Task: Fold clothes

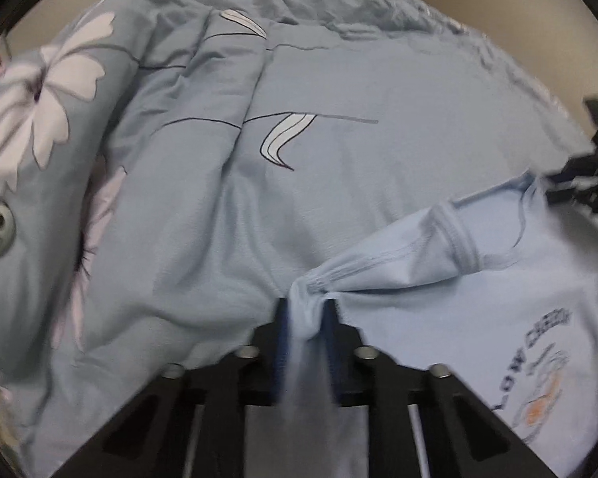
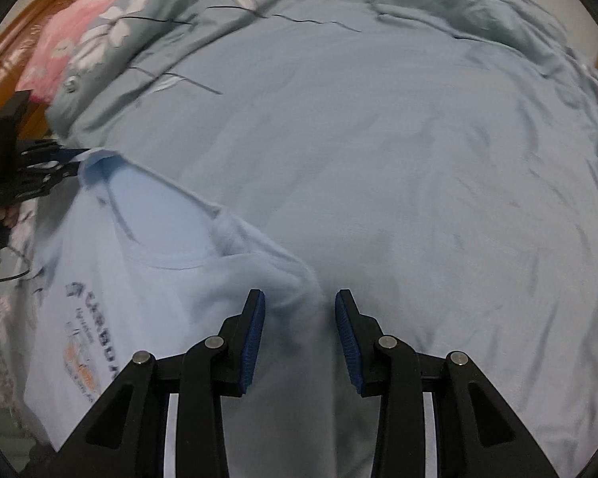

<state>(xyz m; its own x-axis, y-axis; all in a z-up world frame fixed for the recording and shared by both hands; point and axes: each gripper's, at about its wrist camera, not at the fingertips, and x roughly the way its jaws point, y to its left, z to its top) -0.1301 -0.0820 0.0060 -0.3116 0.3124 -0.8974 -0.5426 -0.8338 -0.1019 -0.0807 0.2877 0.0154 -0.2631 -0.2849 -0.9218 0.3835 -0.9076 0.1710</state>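
Note:
A light blue T-shirt [image 1: 458, 310] [image 2: 159, 247] with a dark and orange chest print [image 1: 546, 370] lies spread on the bed. My left gripper [image 1: 307, 310] is shut on a bunched shoulder of it, and the cloth runs back between the blue pads. In the right wrist view the left gripper [image 2: 65, 163] pinches the shirt's far corner. My right gripper [image 2: 301, 310] holds the other shoulder: a thick fold of shirt fills the gap between its pads, which stand apart. It shows at the edge of the left wrist view as the right gripper [image 1: 558, 185], with the cloth pulled toward it.
A grey-blue duvet [image 1: 319, 159] [image 2: 418, 159] with white flowers covers the bed under the shirt, wrinkled at the back. A pink pillow [image 2: 56, 44] and a wooden headboard [image 2: 28, 20] lie at the far left. A cream wall [image 1: 498, 8] stands behind the bed.

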